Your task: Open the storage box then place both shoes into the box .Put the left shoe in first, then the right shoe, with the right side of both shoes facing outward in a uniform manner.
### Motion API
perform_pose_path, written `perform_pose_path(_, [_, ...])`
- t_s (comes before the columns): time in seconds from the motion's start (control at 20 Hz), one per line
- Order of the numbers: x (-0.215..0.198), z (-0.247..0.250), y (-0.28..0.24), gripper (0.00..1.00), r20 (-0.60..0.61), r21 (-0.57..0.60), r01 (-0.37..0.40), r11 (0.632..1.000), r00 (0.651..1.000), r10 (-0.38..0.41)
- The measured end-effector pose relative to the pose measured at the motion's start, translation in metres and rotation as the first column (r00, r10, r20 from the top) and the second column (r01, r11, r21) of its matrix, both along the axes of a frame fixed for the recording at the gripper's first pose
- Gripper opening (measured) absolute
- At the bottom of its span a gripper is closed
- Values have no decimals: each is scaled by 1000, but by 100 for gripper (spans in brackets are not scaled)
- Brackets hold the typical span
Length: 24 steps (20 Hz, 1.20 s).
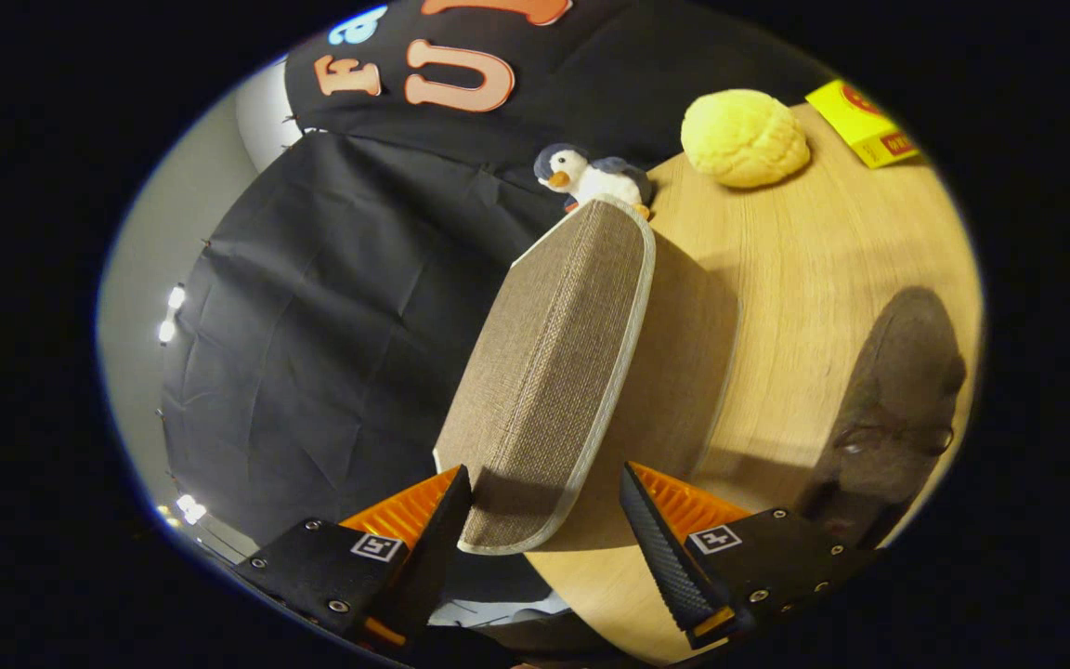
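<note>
While the wooden table (804, 279) is stretching away beyond everything, the storage box (554, 372) is sitting just ahead of the gripper (544, 520), its woven lid running lengthwise away from the fingers, near end lying in the gap. Jaws are standing open, pressing nothing. One dark shoe (897, 409) is lying beside the box, partly cut off; whether the lid is raised is hard telling

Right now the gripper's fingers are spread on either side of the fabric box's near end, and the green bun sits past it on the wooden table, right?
Not quite: the bun is yellow, not green. The gripper view shows the gripper open, its fingers on either side of the fabric box's near end, and the bun beyond it on the wooden table.
</note>
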<state>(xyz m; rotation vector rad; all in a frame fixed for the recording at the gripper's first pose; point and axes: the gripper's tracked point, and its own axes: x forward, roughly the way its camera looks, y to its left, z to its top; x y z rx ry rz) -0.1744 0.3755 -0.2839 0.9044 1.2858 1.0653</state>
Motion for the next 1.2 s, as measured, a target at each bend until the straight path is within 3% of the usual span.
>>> perform_pose_path(0.15, [0,13,8,95,-105,126,56,990,994,-43])
perform_pose_path(0.3, [-1,12,12,89,-160,176,91,980,985,-63])
perform_pose_path(0.45, [-1,16,15,75,-156,232,100,968,986,-64])
perform_pose_path(0.6, [1,33,17,68,-155,299,111,948,986,-67])
perform_pose_path(0.8, [17,60,5,48,-147,368,189,910,979,-143])
perform_pose_path(0.9, [28,53,11,40,-143,320,215,923,974,-178])
perform_pose_path(1.0, [32,42,23,29,-169,196,211,958,969,-179])
perform_pose_path(1.05, [32,46,26,18,-153,160,207,965,971,-183])
perform_pose_path(1.2, [43,80,39,15,-77,166,191,967,981,-181])
